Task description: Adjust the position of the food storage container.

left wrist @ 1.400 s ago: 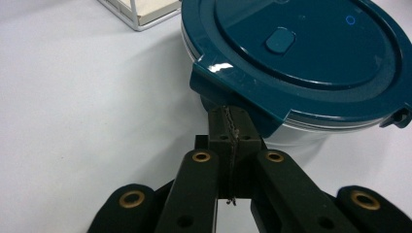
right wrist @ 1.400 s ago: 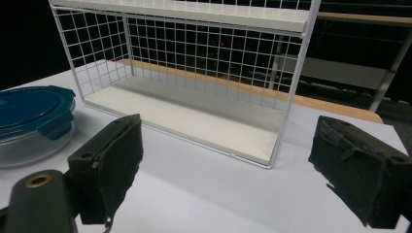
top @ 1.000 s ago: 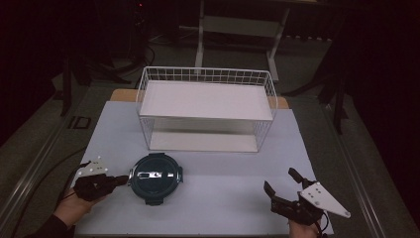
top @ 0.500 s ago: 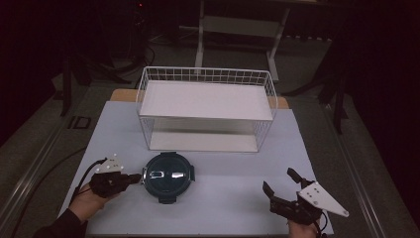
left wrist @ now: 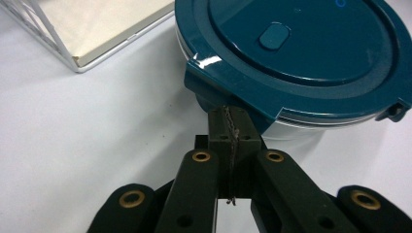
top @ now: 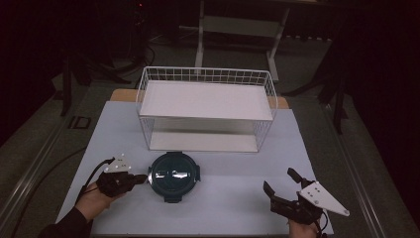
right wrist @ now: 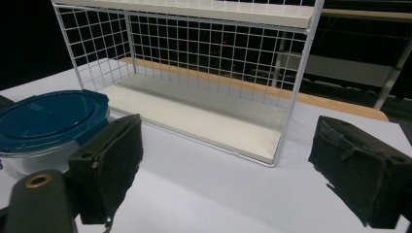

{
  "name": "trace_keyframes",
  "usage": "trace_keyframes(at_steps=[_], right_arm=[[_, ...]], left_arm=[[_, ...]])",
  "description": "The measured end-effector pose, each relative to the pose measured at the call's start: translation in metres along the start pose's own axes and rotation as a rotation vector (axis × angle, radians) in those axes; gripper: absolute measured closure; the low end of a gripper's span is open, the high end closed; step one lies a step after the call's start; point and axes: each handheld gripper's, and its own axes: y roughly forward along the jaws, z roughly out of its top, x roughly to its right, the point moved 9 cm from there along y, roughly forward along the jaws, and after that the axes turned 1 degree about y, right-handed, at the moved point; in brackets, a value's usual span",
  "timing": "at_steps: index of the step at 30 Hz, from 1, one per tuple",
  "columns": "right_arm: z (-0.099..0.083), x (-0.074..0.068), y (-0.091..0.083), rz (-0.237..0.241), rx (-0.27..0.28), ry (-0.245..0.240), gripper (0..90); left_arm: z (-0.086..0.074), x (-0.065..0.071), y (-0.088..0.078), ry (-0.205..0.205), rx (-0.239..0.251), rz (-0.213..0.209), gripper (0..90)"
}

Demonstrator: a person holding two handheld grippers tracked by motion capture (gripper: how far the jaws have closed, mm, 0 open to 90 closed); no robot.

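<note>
Left gripper (left wrist: 228,127), jaws closed with nothing between them, has pushed the round clear container with dark-teal plastic lid (top: 174,175) rightward; its tips abut the lid's latch. Right gripper (top: 284,192) waits wide open, well apart from the container.

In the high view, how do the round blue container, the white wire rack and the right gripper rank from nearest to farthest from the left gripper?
1. The round blue container, just beside the shut left gripper, which touches its lid tab.
2. The white wire rack, behind the container, toward the table's far side.
3. The right gripper, open, across the table at the near right corner.
</note>
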Motion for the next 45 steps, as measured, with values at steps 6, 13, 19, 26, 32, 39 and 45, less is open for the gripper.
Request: trace_keyframes(at_steps=[6, 13, 19, 26, 32, 39, 45], right_arm=[[-0.001, -0.002, 0.001, 0.001, -0.007, -0.004, 11.6], [-0.001, -0.001, 0.001, 0.005, -0.006, -0.002, 11.6], [-0.001, -0.002, 0.001, 0.012, -0.006, -0.003, 11.6], [-0.002, -0.004, 0.002, 0.034, -0.015, 0.000, 11.5], [-0.002, -0.004, 0.002, 0.035, -0.014, -0.008, 11.4], [-0.003, -0.005, 0.005, 0.033, -0.024, -0.021, 11.3], [-0.004, -0.005, 0.006, 0.030, -0.031, -0.029, 11.1]], left_arm=[[0.006, 0.001, 0.006, 0.012, -0.017, 0.006, 89.8], [0.019, 0.013, 0.021, 0.033, -0.018, -0.024, 89.8], [0.030, 0.021, 0.034, 0.049, -0.019, -0.037, 89.8], [0.039, 0.030, 0.045, 0.064, -0.018, -0.061, 89.8], [0.046, 0.035, 0.054, 0.067, -0.013, -0.071, 89.8], [0.051, 0.043, 0.060, 0.081, -0.014, -0.091, 89.8], [0.053, 0.048, 0.063, 0.093, -0.015, -0.101, 89.8]])
